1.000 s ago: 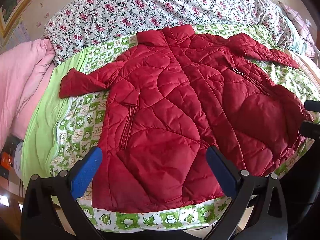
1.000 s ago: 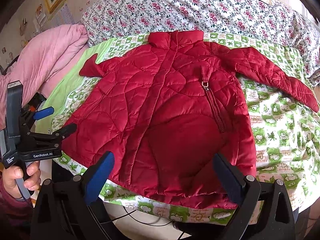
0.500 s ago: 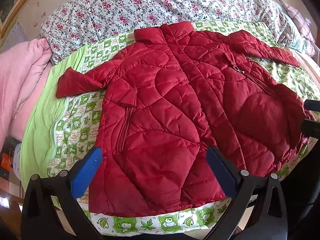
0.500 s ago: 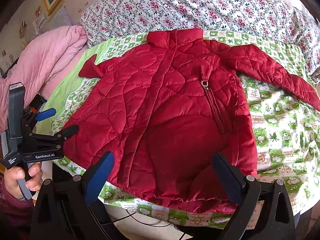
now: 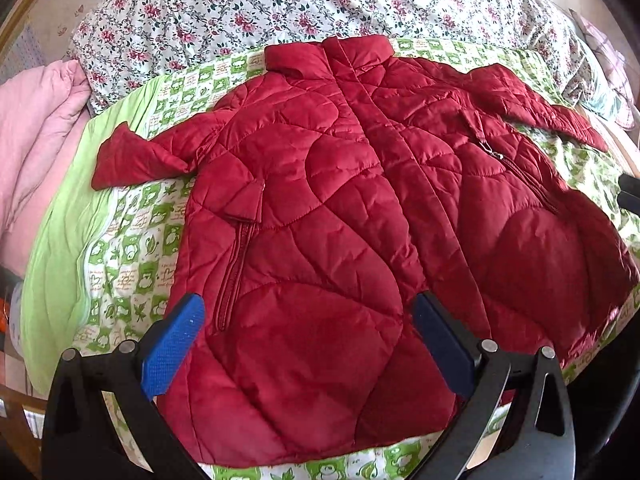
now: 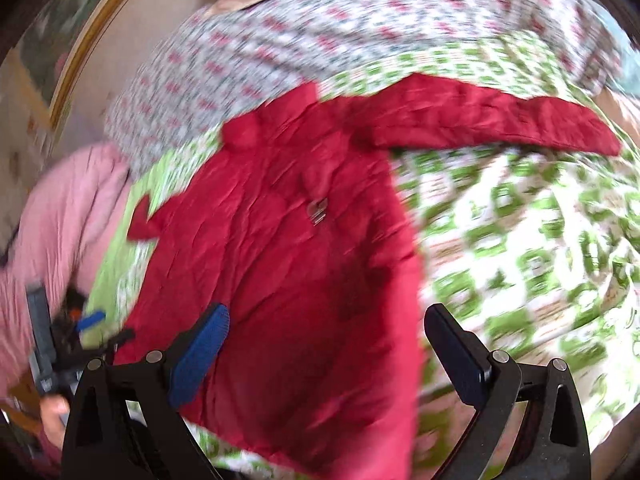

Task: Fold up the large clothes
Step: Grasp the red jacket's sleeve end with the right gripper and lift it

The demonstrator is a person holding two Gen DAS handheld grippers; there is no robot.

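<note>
Take the red quilted jacket [image 5: 320, 220] as your landmark: it lies spread flat, front up, on the green frog-print sheet [image 5: 132, 248], collar toward the floral quilt [image 5: 240, 12] at the head of the bed. To the jacket's left, past a plain green strip of bedding, the pink blanket [image 5: 36, 128] is bunched. The jacket's short left-hand sleeve is folded back at the cuff, and its other sleeve stretches out to the right across the sheet.

Your left gripper [image 5: 308, 332] hovers over the jacket's lower hem with its blue pads spread wide, nothing between them.

Your right gripper [image 6: 328, 344] sits over the jacket's right edge, one pad above red fabric, the other above the sheet; it is released too, grasping nothing. That view is heavily blurred, so finer detail cannot be told. At its far left, a hand [image 6: 54, 408] holds the other gripper.
</note>
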